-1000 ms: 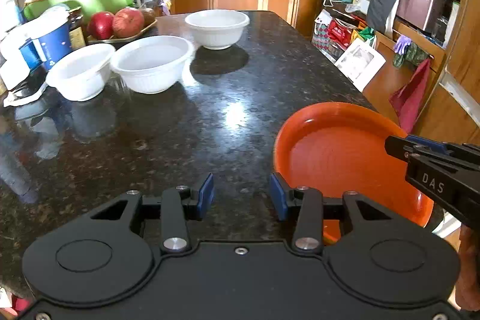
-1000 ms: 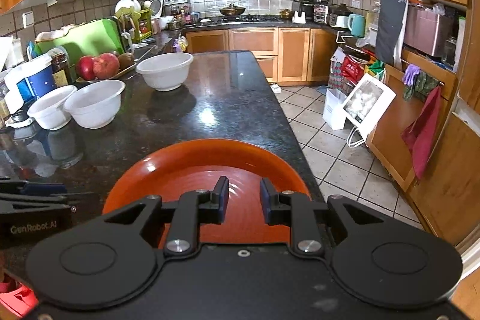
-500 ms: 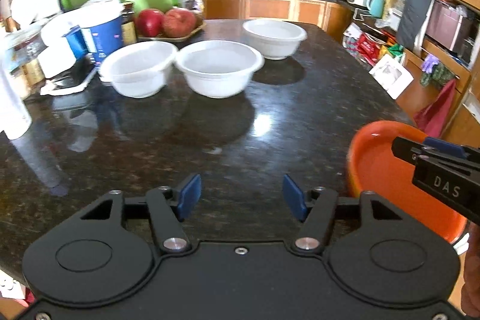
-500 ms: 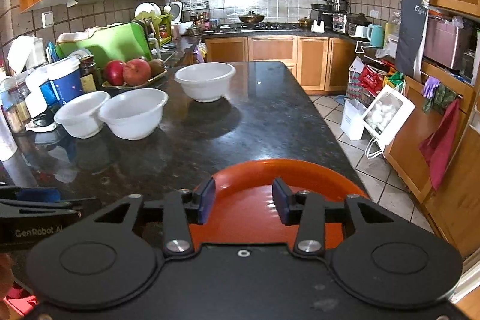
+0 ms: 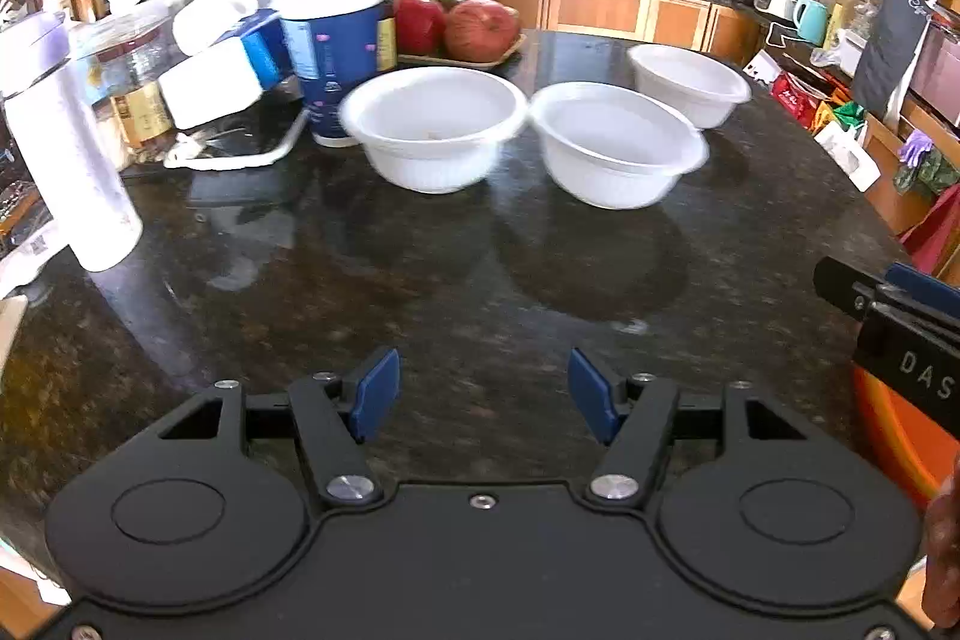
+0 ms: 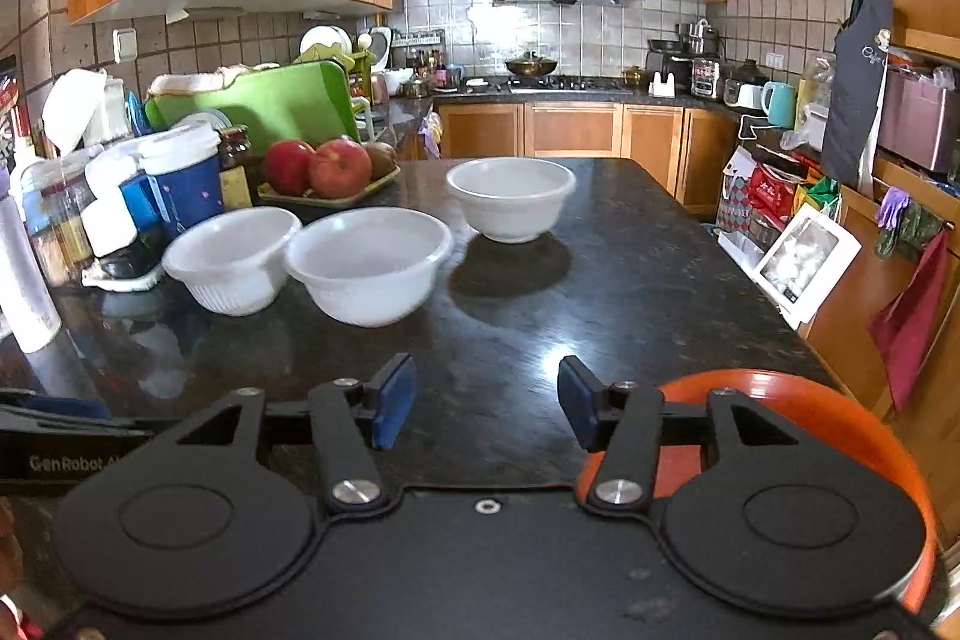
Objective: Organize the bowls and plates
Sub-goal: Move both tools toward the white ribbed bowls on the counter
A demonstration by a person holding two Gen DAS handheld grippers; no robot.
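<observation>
A dark speckled polished stone countertop [image 6: 630, 280] fills both views. Three round white plastic bowls stand on it, all upright and empty. Taking the middle white bowl [image 6: 367, 265] as the landmark: the left white bowl [image 6: 231, 259] sits just beside it, rims almost touching, and the far white bowl [image 6: 510, 197] stands behind it and to its right, clearly apart. Behind the middle bowl, a shallow tray of red apples [image 6: 324, 169] rests near a blue lidded tub [image 6: 183, 181], jars and a green cutting board [image 6: 258, 103].

A round orange plastic plate [image 6: 840, 436] lies well in front of the middle bowl and to its right, at the countertop's near right corner, partly hidden under the right gripper's body.

The left gripper [image 5: 483, 394] hovers over bare countertop in front of the bowls, its blue-padded jaws parted about halfway with nothing between them. The right gripper [image 6: 486, 403] is over bare countertop beside the plate; its jaws are opening, about halfway apart, with nothing between them.
</observation>
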